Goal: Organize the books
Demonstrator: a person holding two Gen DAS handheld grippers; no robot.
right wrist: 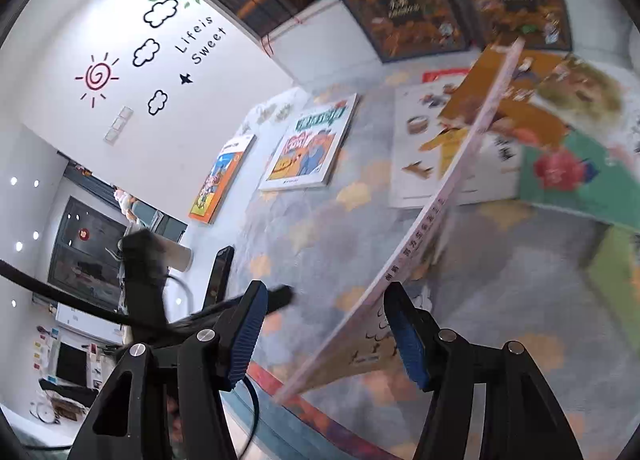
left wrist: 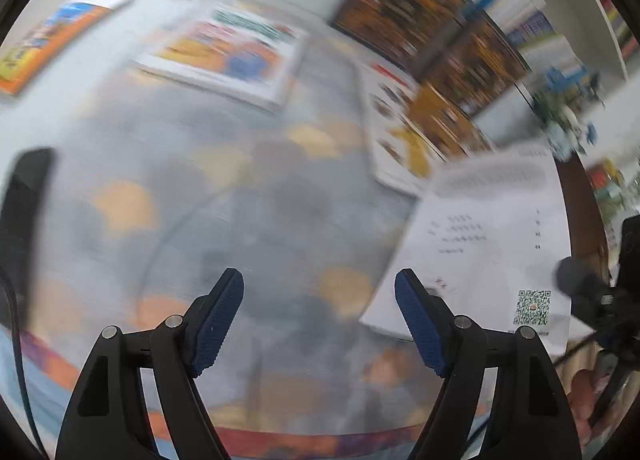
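A grey rug [right wrist: 360,260] with orange and dark blotches covers the floor. Flat on it lie an orange-edged book [right wrist: 218,179] at far left, a white-bordered picture book [right wrist: 308,143] beside it, and an open white book [right wrist: 416,147] farther right.

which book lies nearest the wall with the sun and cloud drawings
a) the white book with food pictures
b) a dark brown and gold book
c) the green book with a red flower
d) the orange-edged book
d, in the right wrist view the orange-edged book lies on the floor right by the decorated wall, left of the white-bordered cartoon book.
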